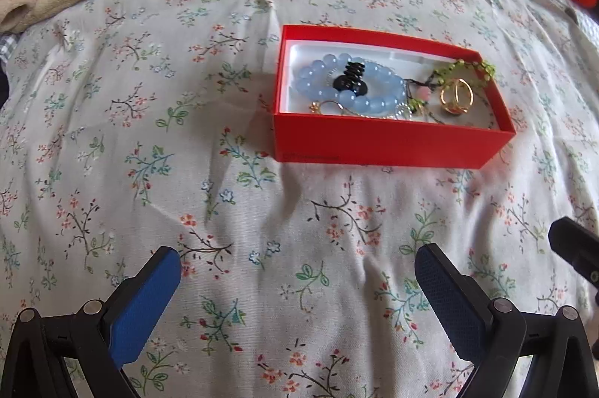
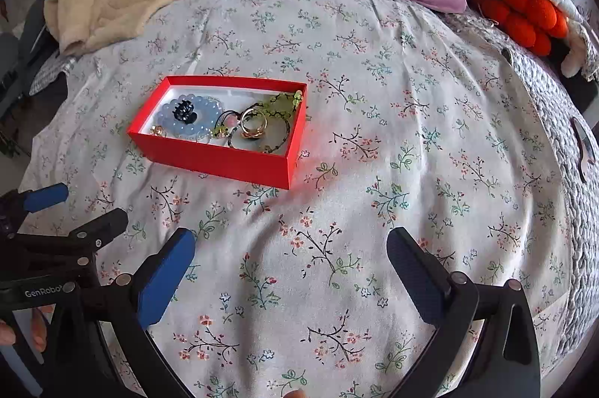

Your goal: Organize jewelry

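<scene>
both grippers, left (image 1: 297,257) and right (image 2: 290,240), are hovering spread wide over the quilt (image 2: 411,143), holding nothing; jewelry is sitting gathered in the red box (image 1: 389,141) ahead, looking sorted.

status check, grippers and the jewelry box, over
Left gripper open, empty. Right gripper open, empty. Red box on floral bedspread, jewelry piled inside, blue bead bracelet included. Nothing blocking approach.

Bright daylight, soft shadows on bedspread (image 2: 374,98), strong fisheye warp w/ dark vignette at edges.
</scene>
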